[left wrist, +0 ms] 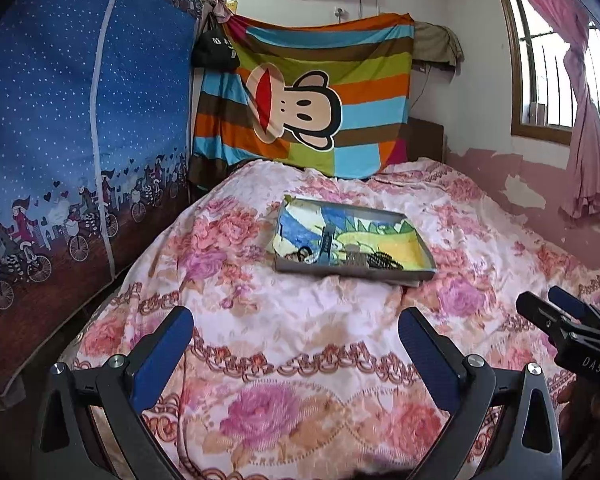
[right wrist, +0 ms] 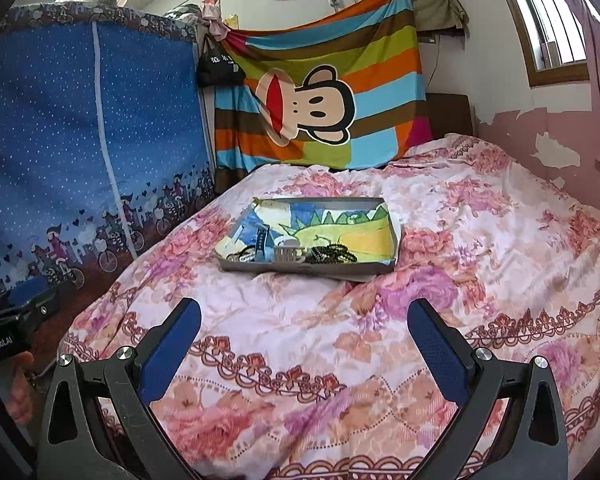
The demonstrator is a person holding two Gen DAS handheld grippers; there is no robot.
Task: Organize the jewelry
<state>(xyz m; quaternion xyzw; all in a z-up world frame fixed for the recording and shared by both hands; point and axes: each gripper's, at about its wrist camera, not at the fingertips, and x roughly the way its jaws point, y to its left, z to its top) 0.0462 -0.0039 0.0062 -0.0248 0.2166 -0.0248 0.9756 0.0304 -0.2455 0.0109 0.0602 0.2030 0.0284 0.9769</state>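
Both the left claw [left wrist: 296, 338] and the right claw [right wrist: 304, 330] hung released above the pink floral bedspread [right wrist: 480, 216]. Well ahead lay the shallow grey tray [right wrist: 300, 266], holding dark beaded bracelets [right wrist: 332, 255] and other jewelry too small to identify.

Floral bedspread [right wrist: 480, 208], blue fabric wardrobe [left wrist: 60, 128], striped monkey blanket [left wrist: 312, 96] — peeling pink wall [right wrist: 540, 136], barred window [left wrist: 560, 76].
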